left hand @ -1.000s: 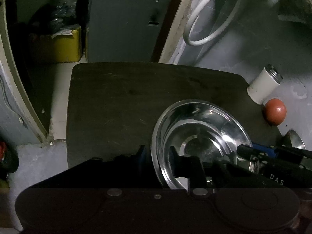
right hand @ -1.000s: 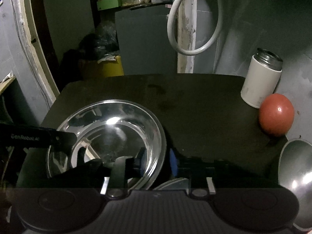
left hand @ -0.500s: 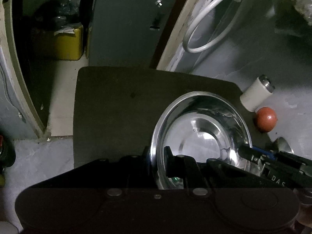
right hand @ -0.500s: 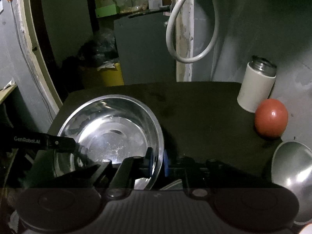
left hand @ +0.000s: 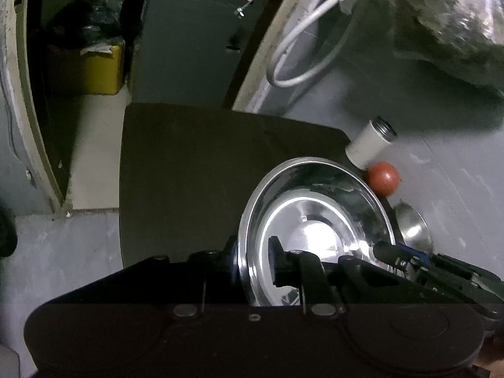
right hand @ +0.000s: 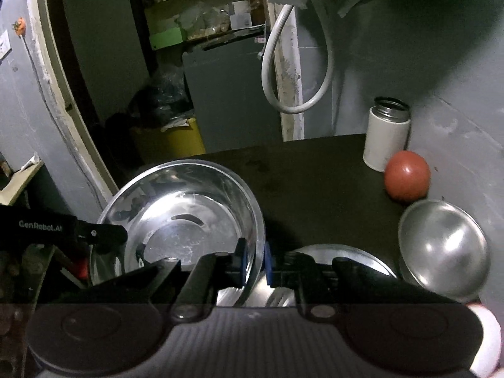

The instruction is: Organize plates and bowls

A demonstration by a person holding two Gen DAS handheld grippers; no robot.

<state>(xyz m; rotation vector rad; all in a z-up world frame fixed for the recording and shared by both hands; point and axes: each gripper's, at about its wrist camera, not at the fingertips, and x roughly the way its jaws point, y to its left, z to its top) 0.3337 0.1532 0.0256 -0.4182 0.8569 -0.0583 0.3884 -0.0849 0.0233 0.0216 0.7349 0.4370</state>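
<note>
A large shiny steel bowl (left hand: pixel 315 220) hangs above the dark table (left hand: pixel 189 173), carried between both grippers. My left gripper (left hand: pixel 253 261) straddles its left rim, one finger outside and one inside; its jaws are opening slightly while the pads still hold the rim. In the right wrist view the same bowl (right hand: pixel 176 220) is pinched at its right rim by my right gripper (right hand: pixel 254 263), blue pads on both sides. Below the right gripper lies another steel dish (right hand: pixel 340 252), partly hidden. A smaller steel bowl (right hand: pixel 441 249) sits at the table's right edge.
A white canister (right hand: pixel 386 138) and a red ball (right hand: pixel 406 176) stand by the grey wall at the back right corner of the table (right hand: pixel 315 173). A white hose (right hand: pixel 283 94) loops on the wall. A yellow bin (left hand: pixel 94 66) is on the floor beyond.
Both grippers closed on the bowl's rim and have risen with it. The table, canister and ball now look smaller and farther below.
</note>
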